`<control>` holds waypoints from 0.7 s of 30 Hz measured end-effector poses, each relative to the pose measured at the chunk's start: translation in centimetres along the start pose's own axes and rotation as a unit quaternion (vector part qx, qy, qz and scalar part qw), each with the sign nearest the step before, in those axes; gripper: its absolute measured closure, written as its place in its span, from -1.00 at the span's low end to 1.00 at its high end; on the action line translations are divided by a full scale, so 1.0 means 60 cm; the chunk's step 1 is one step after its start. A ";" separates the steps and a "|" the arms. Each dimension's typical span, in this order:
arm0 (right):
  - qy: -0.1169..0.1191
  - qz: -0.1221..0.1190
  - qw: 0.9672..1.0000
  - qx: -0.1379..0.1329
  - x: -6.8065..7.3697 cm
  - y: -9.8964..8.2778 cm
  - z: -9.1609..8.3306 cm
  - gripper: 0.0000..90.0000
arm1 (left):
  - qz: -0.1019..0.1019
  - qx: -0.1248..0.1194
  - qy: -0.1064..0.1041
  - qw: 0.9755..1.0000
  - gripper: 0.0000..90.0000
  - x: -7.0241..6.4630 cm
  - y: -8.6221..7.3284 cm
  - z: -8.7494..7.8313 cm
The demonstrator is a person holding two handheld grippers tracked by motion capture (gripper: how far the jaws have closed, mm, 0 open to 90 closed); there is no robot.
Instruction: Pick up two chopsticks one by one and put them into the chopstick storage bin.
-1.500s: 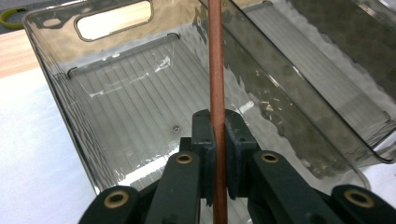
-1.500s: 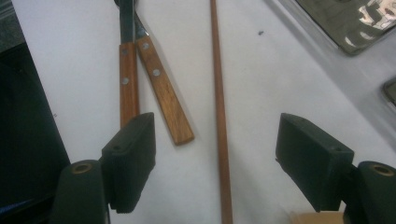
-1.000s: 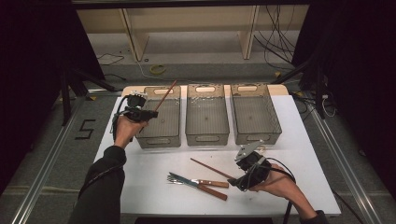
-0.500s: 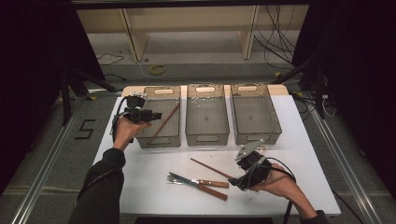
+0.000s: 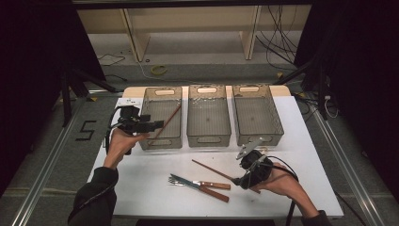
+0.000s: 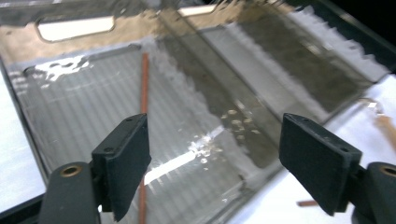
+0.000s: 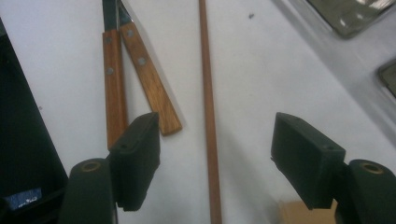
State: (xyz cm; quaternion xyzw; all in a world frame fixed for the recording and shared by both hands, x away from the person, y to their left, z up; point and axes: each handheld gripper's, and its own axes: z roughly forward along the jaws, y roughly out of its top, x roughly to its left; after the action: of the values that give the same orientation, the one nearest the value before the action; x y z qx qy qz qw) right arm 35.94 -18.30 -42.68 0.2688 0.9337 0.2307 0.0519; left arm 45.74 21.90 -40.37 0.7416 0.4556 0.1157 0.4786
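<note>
A brown chopstick (image 5: 167, 120) lies slanted inside the left clear bin (image 5: 162, 142). My left gripper (image 5: 157, 125) hovers at that bin's near left corner; its jaws have just been opening and stand open with nothing between them. In the left gripper view the chopstick (image 6: 144, 79) rests on the bin floor beyond the left gripper (image 6: 215, 163). A second chopstick (image 5: 214, 171) lies on the white table. My right gripper (image 7: 218, 142) straddles this chopstick (image 7: 208, 112); its jaws have just been closing a little, and the pads (image 7: 306, 158) stay apart from the stick.
A knife and a fork with wooden handles (image 5: 207, 185) lie on the table left of the right gripper (image 5: 238, 181); both handles (image 7: 114, 88) end beside its left pad. The middle bin (image 5: 208, 140) and the right bin (image 5: 258, 137) stand in a row behind.
The left gripper opened and let go of the chopstick, which dropped into the left bin. The left hand then drew back toward the near side. The right hand stayed put.
</note>
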 end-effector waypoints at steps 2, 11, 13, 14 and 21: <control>-0.003 -0.002 1.000 0.017 -0.003 0.003 0.004 -0.15 | 0.009 -0.009 -0.008 1.000 -0.52 -0.008 -0.007 -0.011; -0.006 -0.012 0.998 0.067 -0.004 0.012 0.027 0.10 | 0.032 -0.025 -0.021 0.999 -0.58 -0.036 -0.043 -0.043; -0.005 -0.017 0.997 0.079 -0.003 0.012 0.031 0.15 | 0.035 -0.027 -0.026 0.999 -0.58 -0.042 -0.050 -0.045; -0.005 -0.017 0.997 0.079 -0.003 0.012 0.031 0.15 | 0.039 -0.028 -0.028 0.998 -0.58 -0.044 -0.054 -0.046; -0.008 -0.025 0.994 0.103 -0.003 0.012 0.041 0.33 | 0.052 -0.026 -0.045 0.997 -0.59 -0.068 -0.081 -0.047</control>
State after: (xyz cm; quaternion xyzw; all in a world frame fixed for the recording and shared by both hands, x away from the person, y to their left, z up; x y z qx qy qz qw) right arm 36.99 -16.89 -44.54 0.2514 0.9585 0.1293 0.0372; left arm 38.98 20.99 -41.82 0.7563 0.3909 0.1187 0.5110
